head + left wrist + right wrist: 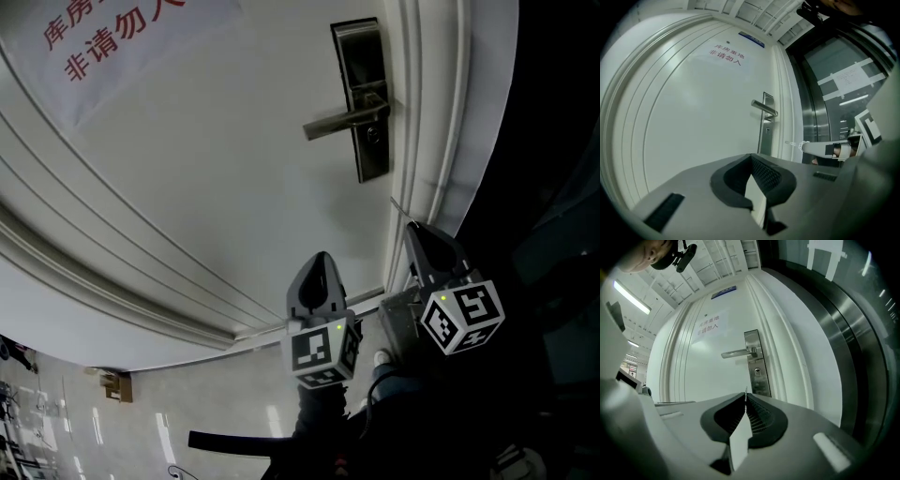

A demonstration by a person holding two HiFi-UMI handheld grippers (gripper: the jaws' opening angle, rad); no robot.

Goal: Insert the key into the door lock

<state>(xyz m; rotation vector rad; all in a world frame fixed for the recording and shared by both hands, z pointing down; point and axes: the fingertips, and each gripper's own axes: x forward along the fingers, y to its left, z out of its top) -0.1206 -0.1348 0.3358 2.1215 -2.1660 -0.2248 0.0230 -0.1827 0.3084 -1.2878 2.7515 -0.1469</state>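
A steel lock plate with a lever handle sits on the white door, and the keyhole is just under the lever. My right gripper is shut on a thin key that points up at the plate from well below it. In the right gripper view the key tip pokes out of the closed jaws, below the keyhole. My left gripper hangs to the left, shut and empty. Its view shows the right gripper and the key apart from the lock plate.
A paper sign with red characters hangs on the upper door. Raised door-frame mouldings run just right of the lock. Beyond them is a dark metal and glass panel. Glossy floor tiles lie below.
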